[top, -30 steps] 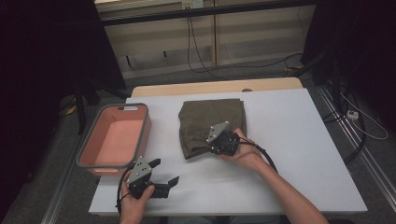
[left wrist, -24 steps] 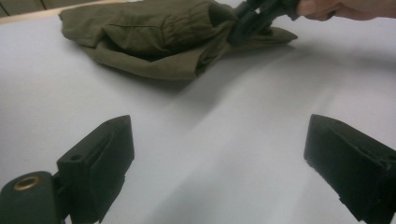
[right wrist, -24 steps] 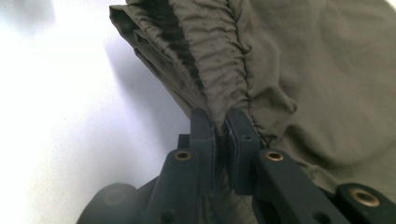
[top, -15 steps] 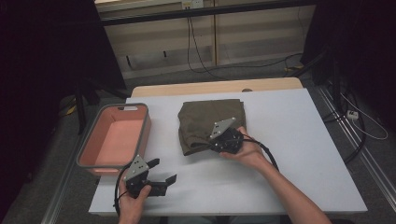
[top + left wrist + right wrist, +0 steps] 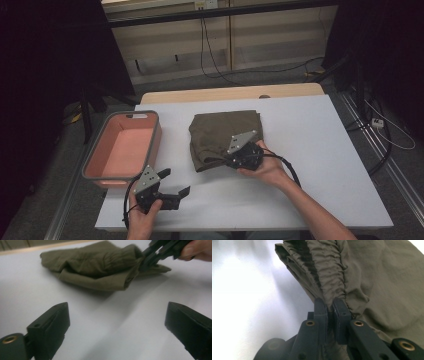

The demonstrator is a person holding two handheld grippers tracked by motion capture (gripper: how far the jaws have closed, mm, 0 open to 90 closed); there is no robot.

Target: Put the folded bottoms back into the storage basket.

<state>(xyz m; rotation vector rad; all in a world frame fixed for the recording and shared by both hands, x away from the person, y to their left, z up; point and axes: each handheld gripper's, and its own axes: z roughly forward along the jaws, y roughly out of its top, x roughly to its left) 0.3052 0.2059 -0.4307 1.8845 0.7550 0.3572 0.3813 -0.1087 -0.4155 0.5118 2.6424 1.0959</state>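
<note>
An olive-green folded garment (image 5: 222, 136) lies in the middle of the white table (image 5: 320, 150). My right gripper (image 5: 226, 161) is shut on the garment's gathered, elastic edge (image 5: 329, 290) at its near side, and the cloth is pinched between the two black jaws and lifted a little. The garment (image 5: 100, 265) and the right gripper (image 5: 146, 263) on it also appear in the left gripper view. My left gripper (image 5: 175, 185) rests near the table's front left edge, open, with only bare table between its jaws (image 5: 115, 327).
A pink tub (image 5: 102, 172) with a grey rim stands at the table's left side, just behind the left gripper. Cables (image 5: 215, 60) trail on the floor beyond the table's far wooden edge (image 5: 230, 94). Dark stands flank the table.
The right gripper has shifted slightly with the garment's edge pinched in it. The left gripper has stayed put.
</note>
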